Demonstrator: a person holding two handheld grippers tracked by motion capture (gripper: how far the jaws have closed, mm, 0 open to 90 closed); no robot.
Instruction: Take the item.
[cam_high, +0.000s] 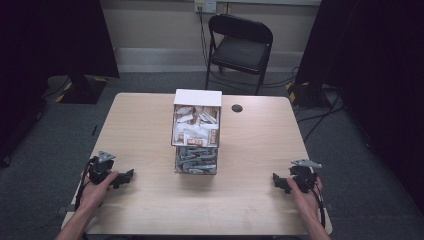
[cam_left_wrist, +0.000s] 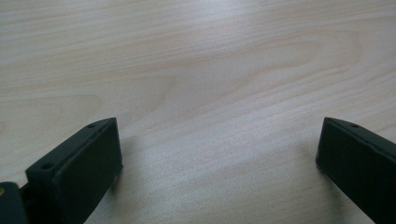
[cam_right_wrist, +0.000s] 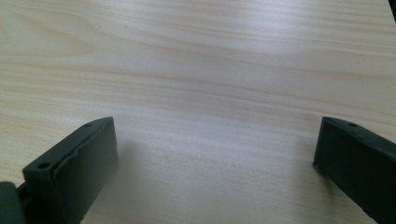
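Observation:
A clear two-tier box (cam_high: 197, 132) stands upright at the middle of the light wooden table (cam_high: 145, 200). Its upper tier holds several white and brown sachets, its lower tier several grey packets. My left gripper (cam_high: 126, 177) rests low over the table near the front left edge, held by a hand, jaws wide apart. My right gripper (cam_high: 280, 183) sits near the front right edge, also held by a hand. In the left gripper view the left gripper (cam_left_wrist: 217, 154) is open over bare wood. In the right gripper view the right gripper (cam_right_wrist: 215, 154) is open over bare wood too.
A small dark round hole (cam_high: 237, 108) is in the table top behind and right of the box. A black folding chair (cam_high: 239, 47) stands beyond the far edge. Dark curtains and cables line the floor on both sides.

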